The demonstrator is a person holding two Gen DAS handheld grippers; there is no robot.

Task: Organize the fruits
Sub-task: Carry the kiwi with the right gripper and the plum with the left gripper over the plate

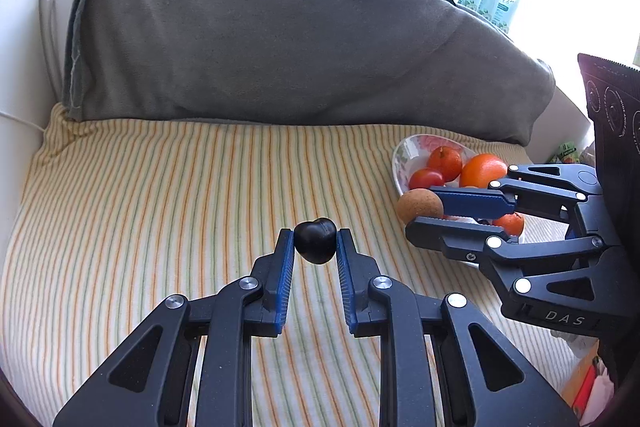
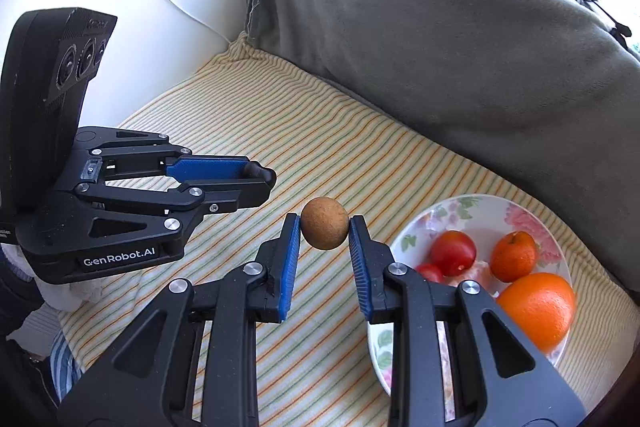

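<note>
Closest in, the left gripper (image 1: pixel 316 241) pinches a dark plum (image 1: pixel 315 240) clear of the striped cloth (image 1: pixel 160 207); the right gripper (image 2: pixel 325 229) clamps a brown fruit (image 2: pixel 324 229) beside the flowered plate (image 2: pixel 472 207) (presumably bound there) near the cloth's right edge.

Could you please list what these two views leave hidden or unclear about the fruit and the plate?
- Left wrist view: the right tongs cover much of the plate.
- Right wrist view: the plate's near side sits behind the right tongs' linkage.
- Dark fruit: kind unclear.
</note>
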